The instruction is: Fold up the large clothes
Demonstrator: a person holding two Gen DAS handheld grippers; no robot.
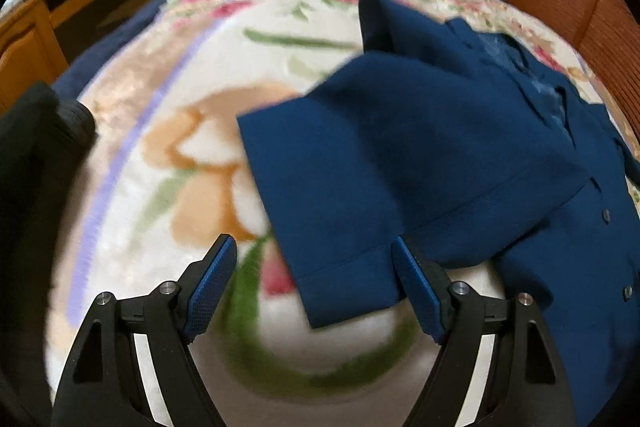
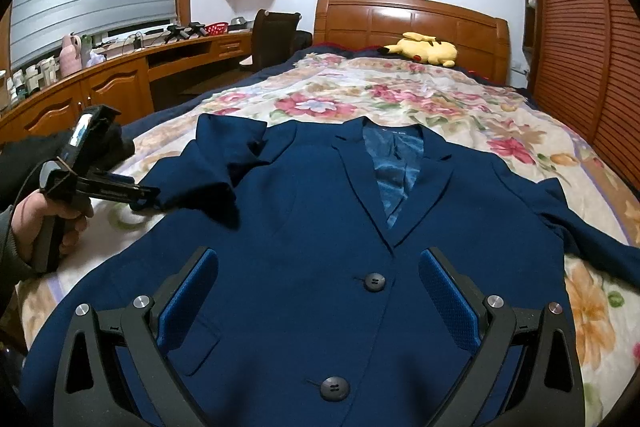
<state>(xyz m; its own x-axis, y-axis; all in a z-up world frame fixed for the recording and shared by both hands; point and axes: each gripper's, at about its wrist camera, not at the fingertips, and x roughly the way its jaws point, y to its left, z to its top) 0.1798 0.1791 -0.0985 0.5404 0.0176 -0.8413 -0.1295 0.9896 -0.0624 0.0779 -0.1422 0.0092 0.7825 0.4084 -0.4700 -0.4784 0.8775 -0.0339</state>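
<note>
We saw the navy jacket [image 2: 328, 227] lying face up on the floral blanket [image 2: 400, 95] of the bed, buttoned front uppermost, its collar toward the wooden headboard [image 2: 412, 19] and its hem toward us, so its long axis ran from us straight up the bed. The sleeve [image 1: 360, 179] on the left-hand side had been laid across the chest, its cuff reaching out past the jacket's edge toward the left tool [image 1: 314, 255]. In the left wrist view that sleeve ran diagonally from the shoulder at upper right down to the cuff at lower left, and the cuff's end lay between the tool's two blue pads, nearer the right one; the picture was blurred there, so we judged that pad to be probably touching the cloth, without being sure. The jaws stood wide, and nothing was clamped between them. The left hand was clearly the nearer one to the sleeve, and we thought the coming grasp depended on closing across the cuff's short width. The right tool [image 2: 318, 255] hovered over the lower front between the two buttons, its jaws also wide and holding nothing. The other sleeve trailed out to the right.
</note>
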